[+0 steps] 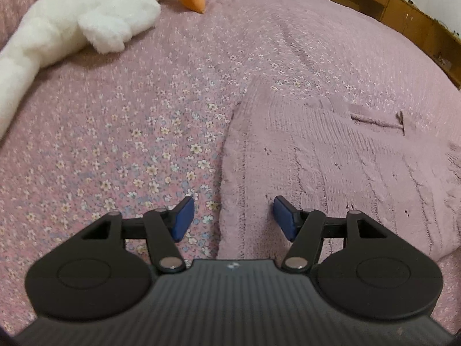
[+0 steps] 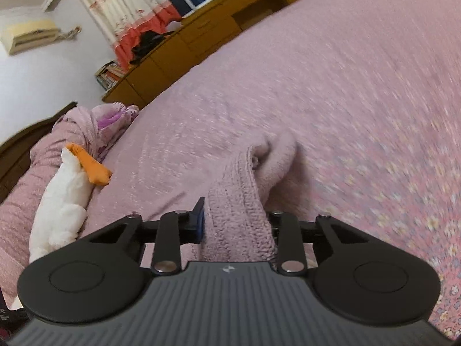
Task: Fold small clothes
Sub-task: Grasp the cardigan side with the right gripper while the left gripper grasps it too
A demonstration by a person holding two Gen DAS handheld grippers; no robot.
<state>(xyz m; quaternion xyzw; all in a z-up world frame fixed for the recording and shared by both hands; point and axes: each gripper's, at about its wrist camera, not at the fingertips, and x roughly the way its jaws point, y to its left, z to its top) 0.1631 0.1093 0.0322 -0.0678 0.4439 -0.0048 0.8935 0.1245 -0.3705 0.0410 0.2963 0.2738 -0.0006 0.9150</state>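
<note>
While our right claw [image 2: 234, 220] is clamped on the pink sweater [image 2: 239, 219], its edge [image 1: 227, 155] runs lengthwise btwn our left claw's [image 1: 232, 219] empty, released fingers, so left's nearer.

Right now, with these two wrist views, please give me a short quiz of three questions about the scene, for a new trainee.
1. True or false: the right tongs are shut on the fuzzy pink knitted garment.
2. Which tongs are open with nothing pinched between them: (a) the left tongs, (b) the right tongs?
3. Fill in: the white plush toy has an ______ beak.

Key
1. True; a raised strip of the knit is clamped between the pads.
2. (a); they hang over the garment's edge on the pink flowered bedspread.
3. Orange.
</note>
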